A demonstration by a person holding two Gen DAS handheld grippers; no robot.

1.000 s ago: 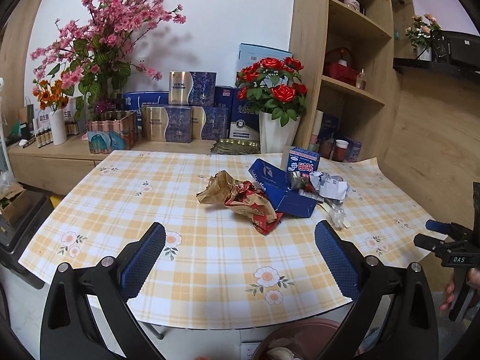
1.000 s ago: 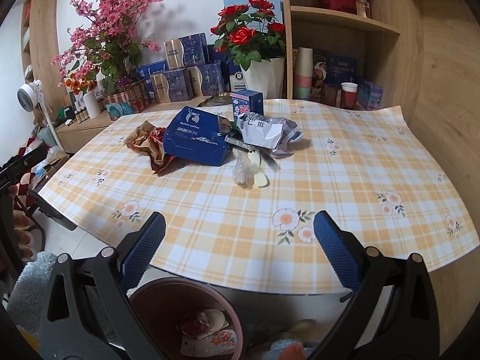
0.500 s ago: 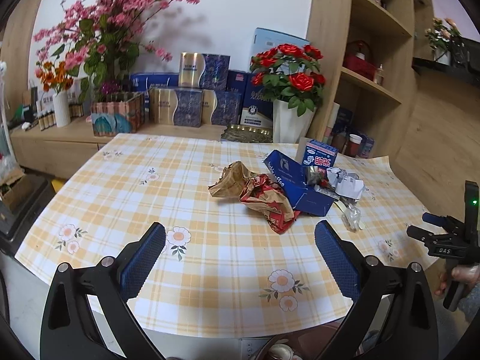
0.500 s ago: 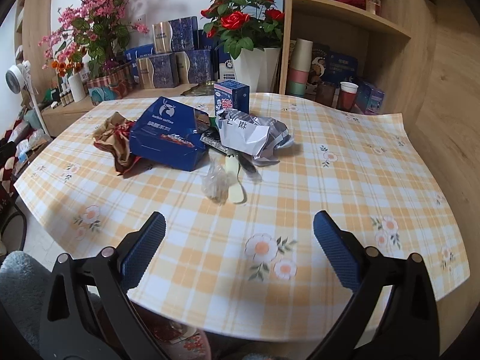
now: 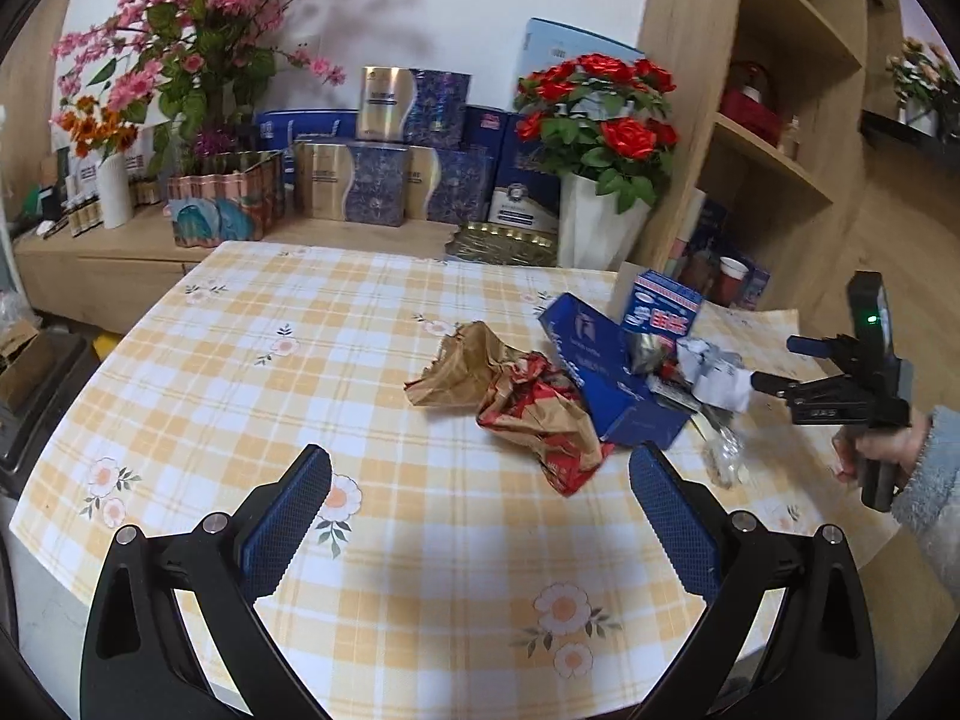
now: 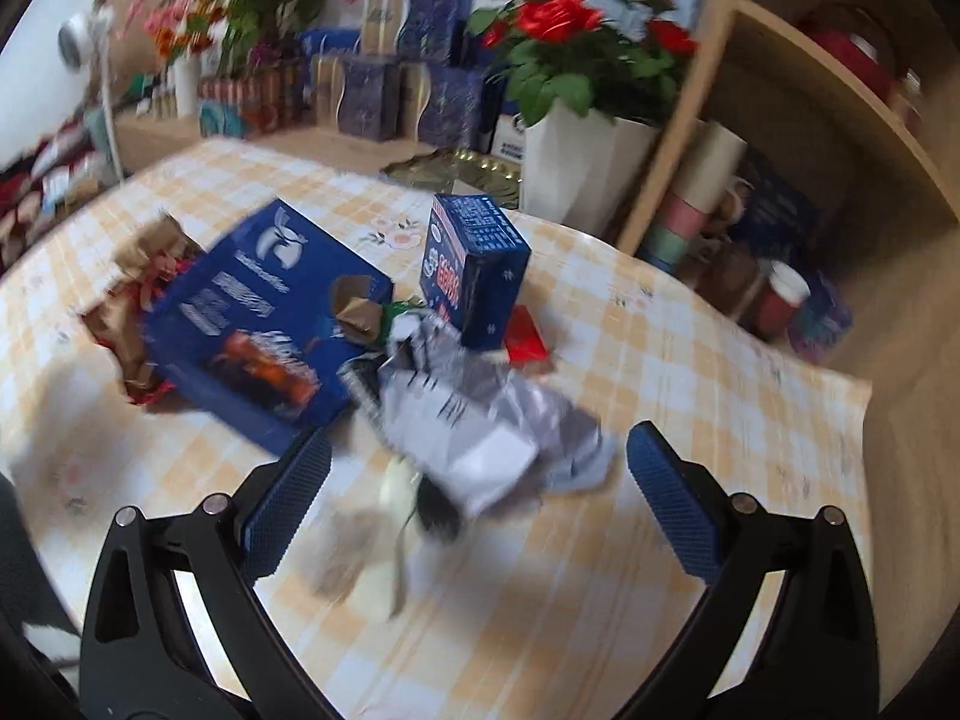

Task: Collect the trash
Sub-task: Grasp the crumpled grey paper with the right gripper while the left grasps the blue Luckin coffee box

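A pile of trash lies on the checked tablecloth point(image 5: 360, 360). It holds a crumpled brown and red paper bag point(image 5: 510, 396), a flat blue box point(image 5: 606, 384), a small upright blue carton point(image 5: 663, 306), a crumpled silver and white wrapper point(image 6: 474, 420) and a clear plastic wrapper point(image 5: 723, 456). My left gripper point(image 5: 480, 516) is open and empty, just short of the paper bag. My right gripper point(image 6: 477, 504) is open and empty, its jaws either side of the silver wrapper; it also shows in the left wrist view point(image 5: 774, 366), held by a hand.
A white pot of red roses point(image 5: 600, 222) stands behind the table beside a wooden shelf unit point(image 5: 774, 150). Blue gift boxes point(image 5: 384, 180) and pink flowers point(image 5: 198, 60) line a low sideboard at the back. Paper cups point(image 6: 786, 294) stand on the lowest shelf.
Both grippers have moved forward over the table toward the trash pile. The right one has come much closer to the silver wrapper, and its view is blurred by motion. The bin below has left view.
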